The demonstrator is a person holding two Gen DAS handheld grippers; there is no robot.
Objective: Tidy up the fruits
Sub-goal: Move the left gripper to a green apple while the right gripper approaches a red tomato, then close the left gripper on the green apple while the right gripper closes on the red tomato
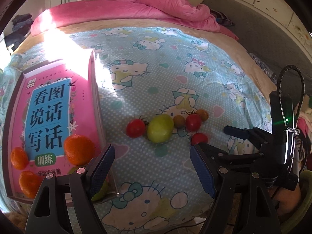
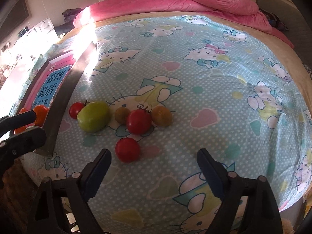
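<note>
Right hand-held gripper (image 2: pixel 154 160) has its jaws apart with nothing between them, hanging over the pale blue cartoon-cat bedsheet (image 2: pixel 224 101) on the bed. The nearest round red cherry tomato (image 2: pixel 127 149) lies just ahead and slightly left of the gap, close to the left fingertip (image 2: pixel 103 157), not touching. It's round, so no long axis to line up with; only a small shift left is needed to centre it, judging by the right wrist view.

Left hand-held gripper (image 1: pixel 152 152) is also spread wide and empty, pointed at the oval green fruit (image 1: pixel 160 128), which lies straight ahead with its long axis roughly across the gap.

Remaining loose fruit, red tomato (image 1: pixel 136 128), red tomato (image 1: pixel 193 122) and two brownish ones, sits in a row beyond. Three orange mandarins (image 1: pixel 79 149) already rest on the pink Chinese picture book (image 1: pixel 48 105) at left.

The right gripper is nearer the lone tomato, probably the next pick
</note>
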